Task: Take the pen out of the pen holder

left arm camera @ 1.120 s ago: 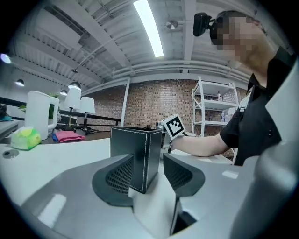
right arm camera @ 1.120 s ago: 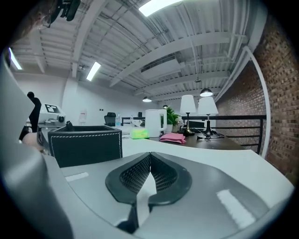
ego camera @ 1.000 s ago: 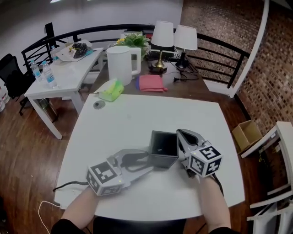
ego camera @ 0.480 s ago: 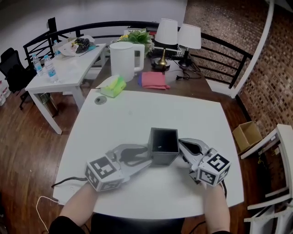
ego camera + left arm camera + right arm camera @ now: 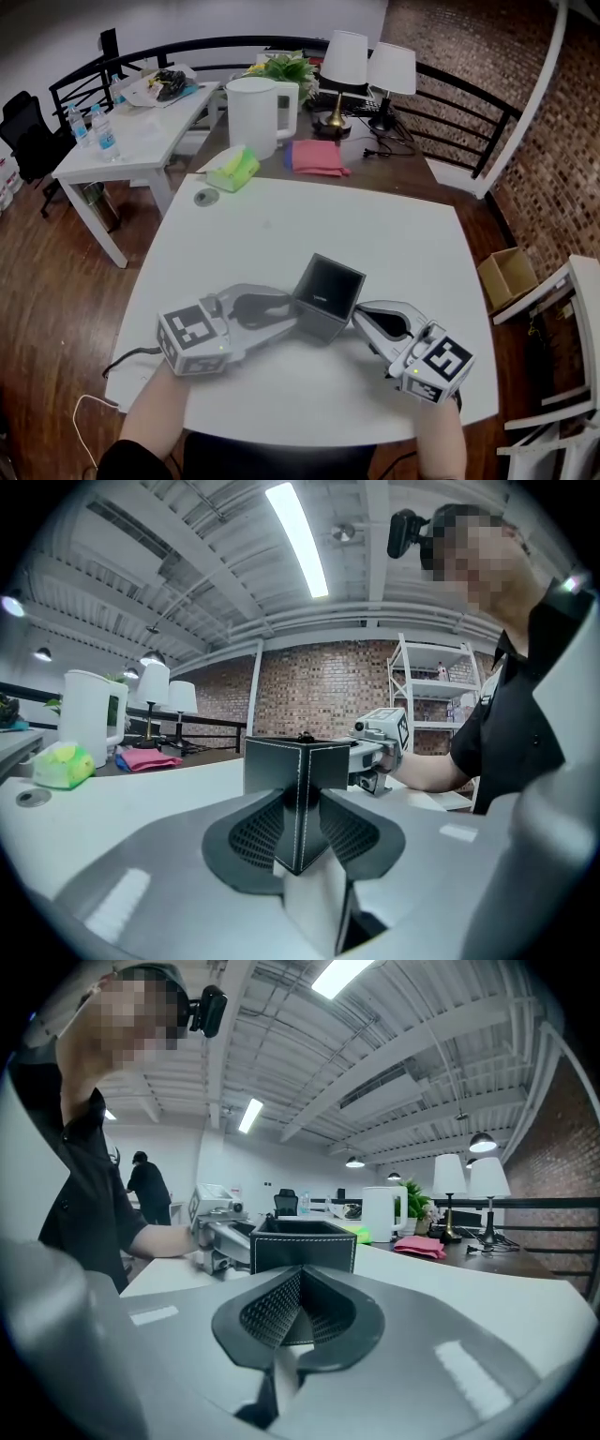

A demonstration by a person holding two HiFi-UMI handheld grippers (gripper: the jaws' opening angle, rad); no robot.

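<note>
Pen holder (image 5: 326, 296), a black square box with pale stitching, stands a little near of the middle of the white surface (image 5: 309, 230), turned so that one corner points near-left. The left tool (image 5: 292, 317) reaches in level from the near left, and that corner sits right between its jaws. The jaws are closing on it, and in the left gripper view each pad lies against one of the two faces that meet there. The right tool (image 5: 359, 317) lies just near-right of the holder with its tips aimed at it but apart from it. Its jaws are pressed together with nothing between them. In the right gripper view the holder stands just beyond the joined tips.

The inside of the holder is dark from above, and the pen cannot be made out there. In the left gripper view a small dark tip (image 5: 302, 735) pokes just over the holder's rim. Whether that is the pen cannot be told.

A small round disc (image 5: 205, 197) lies at the far left corner of the surface. On the brown desk beyond stand a white kettle (image 5: 253, 115), a green object (image 5: 232, 169), a pink cloth (image 5: 317, 157) and two lamps (image 5: 343, 58).
</note>
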